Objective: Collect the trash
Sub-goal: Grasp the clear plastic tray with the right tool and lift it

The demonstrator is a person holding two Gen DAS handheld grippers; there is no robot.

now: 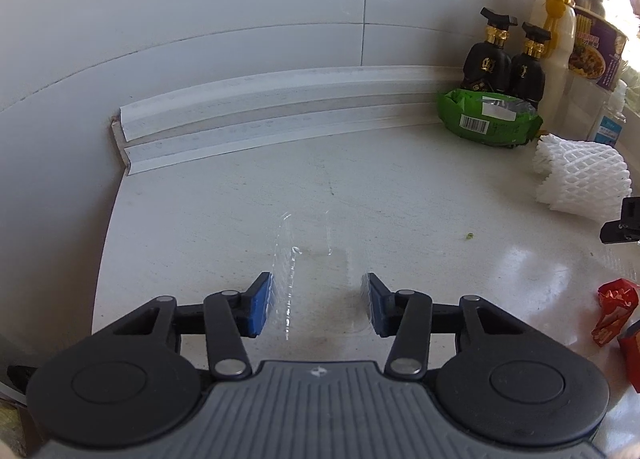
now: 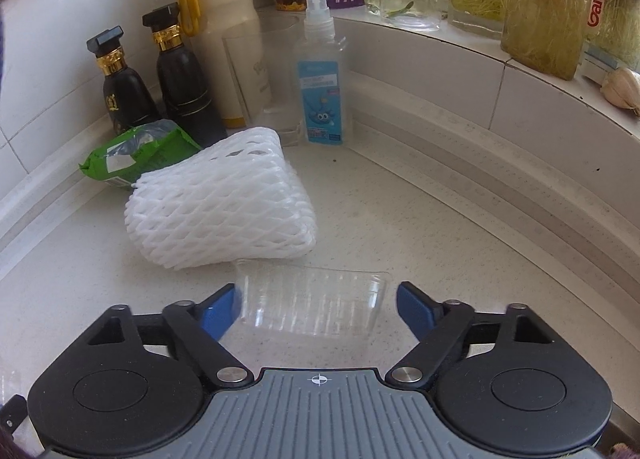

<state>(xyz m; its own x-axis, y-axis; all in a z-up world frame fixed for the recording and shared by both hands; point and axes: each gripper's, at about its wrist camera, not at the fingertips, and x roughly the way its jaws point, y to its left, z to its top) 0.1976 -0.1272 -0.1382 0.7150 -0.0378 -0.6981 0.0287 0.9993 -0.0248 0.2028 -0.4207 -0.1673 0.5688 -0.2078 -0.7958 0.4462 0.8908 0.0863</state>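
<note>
Plastic is what both grippers are after. In the right wrist view a clear ribbed tray (image 2: 312, 305) lies flat on the speckled counter (image 2: 420, 219), low in the middle of the frame, just in front of a white foam net (image 2: 220, 207). The right gripper (image 2: 318, 311) straddles it with its fingers set wide. The left pad looks to be at the tray's edge. The right pad stands clear of the other edge, so nothing is held yet.

To finish well, centre the tray between the pads before closing, so that it is not shoved sideways into the net. Then squeeze gently, since thin clear plastic like this probably buckles and springs out under a hard pinch.

In the left wrist view a clear plastic piece (image 1: 316, 279), crinkled and hard to make out, sits between the fingers of the left gripper (image 1: 319, 305), low in the centre of the frame. These fingers are at a middling width and both pads seem to meet its sides, so I judge it gripped, though the transparency leaves some doubt. A slow lift would show whether it comes along.

Further out, a green packet (image 2: 132, 159) sits at middle left in the right view and red wrappers (image 1: 614, 307) sit at the right edge of the left view. These are likely later pickups.
</note>
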